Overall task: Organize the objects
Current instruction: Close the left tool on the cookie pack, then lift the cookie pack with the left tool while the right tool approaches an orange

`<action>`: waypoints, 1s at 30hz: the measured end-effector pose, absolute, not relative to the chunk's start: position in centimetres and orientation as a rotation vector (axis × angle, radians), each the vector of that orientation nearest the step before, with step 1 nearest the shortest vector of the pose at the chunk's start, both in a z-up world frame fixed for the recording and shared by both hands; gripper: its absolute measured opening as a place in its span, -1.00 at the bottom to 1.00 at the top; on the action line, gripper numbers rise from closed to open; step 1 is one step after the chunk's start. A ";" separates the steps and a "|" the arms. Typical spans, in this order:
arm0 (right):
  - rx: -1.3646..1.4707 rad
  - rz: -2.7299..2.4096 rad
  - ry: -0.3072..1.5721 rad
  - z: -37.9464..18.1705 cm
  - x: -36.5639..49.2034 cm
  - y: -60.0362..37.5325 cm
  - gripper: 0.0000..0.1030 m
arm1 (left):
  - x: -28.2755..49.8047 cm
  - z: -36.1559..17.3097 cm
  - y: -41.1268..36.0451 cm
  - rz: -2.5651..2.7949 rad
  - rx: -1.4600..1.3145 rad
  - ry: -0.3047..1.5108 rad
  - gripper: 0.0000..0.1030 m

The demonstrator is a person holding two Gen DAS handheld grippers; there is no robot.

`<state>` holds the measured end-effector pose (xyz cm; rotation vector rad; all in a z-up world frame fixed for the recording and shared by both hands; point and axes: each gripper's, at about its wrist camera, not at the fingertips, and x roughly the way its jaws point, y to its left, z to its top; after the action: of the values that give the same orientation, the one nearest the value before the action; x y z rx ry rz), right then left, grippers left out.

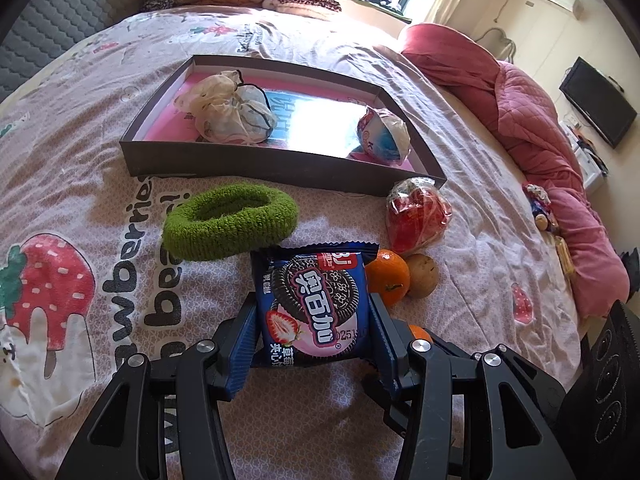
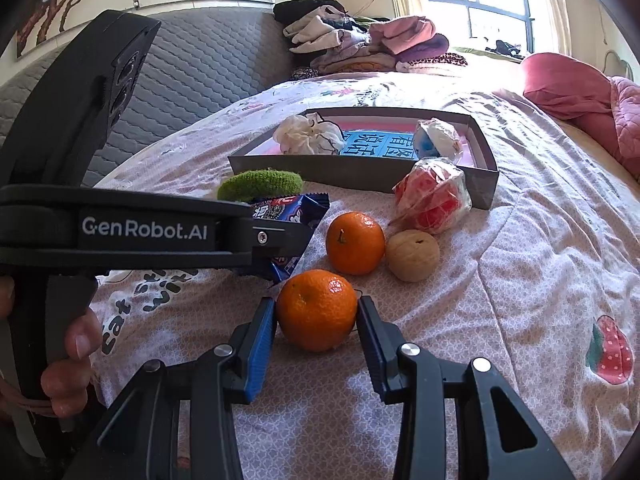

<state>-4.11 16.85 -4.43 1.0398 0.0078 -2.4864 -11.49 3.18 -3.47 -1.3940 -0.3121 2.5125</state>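
Observation:
My left gripper (image 1: 314,312) is shut on a blue Oreo cookie packet (image 1: 316,304) and holds it just above the bedspread; the packet also shows in the right wrist view (image 2: 294,216). My right gripper (image 2: 316,316) is shut on a mandarin (image 2: 317,310) resting on the bed. A second mandarin (image 2: 355,242) (image 1: 387,276), a walnut (image 2: 412,255) (image 1: 422,275), a red wrapped bundle (image 2: 434,198) (image 1: 418,216) and a green hair scrunchie (image 1: 230,226) (image 2: 260,185) lie in front of a dark shallow box (image 1: 276,164) (image 2: 360,172).
The box holds a white cloth bundle (image 1: 230,108) and a blue-white wrapped ball (image 1: 382,134). A red quilt (image 1: 532,120) lies at the right, folded clothes (image 2: 360,44) at the far end, a padded headboard (image 2: 192,72) at the left.

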 end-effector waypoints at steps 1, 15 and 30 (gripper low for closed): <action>1.038 -2.488 0.007 -4.4 -4.1 16.9 -0.20 | -11.5 -3.4 3.2 2.510 -1.393 -0.316 0.03; 1.004 -2.529 -0.011 -3.6 -4.1 18.0 -0.20 | -10.1 -1.6 3.3 2.509 -1.355 -0.321 0.03; 0.985 -2.534 -0.038 -3.0 -4.1 18.6 -0.20 | -9.1 -0.1 3.1 2.460 -1.347 -0.392 0.03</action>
<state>-4.13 18.59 -3.04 0.9851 -0.0375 -2.5336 -9.13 3.10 -0.12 -1.3474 -0.3920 2.4604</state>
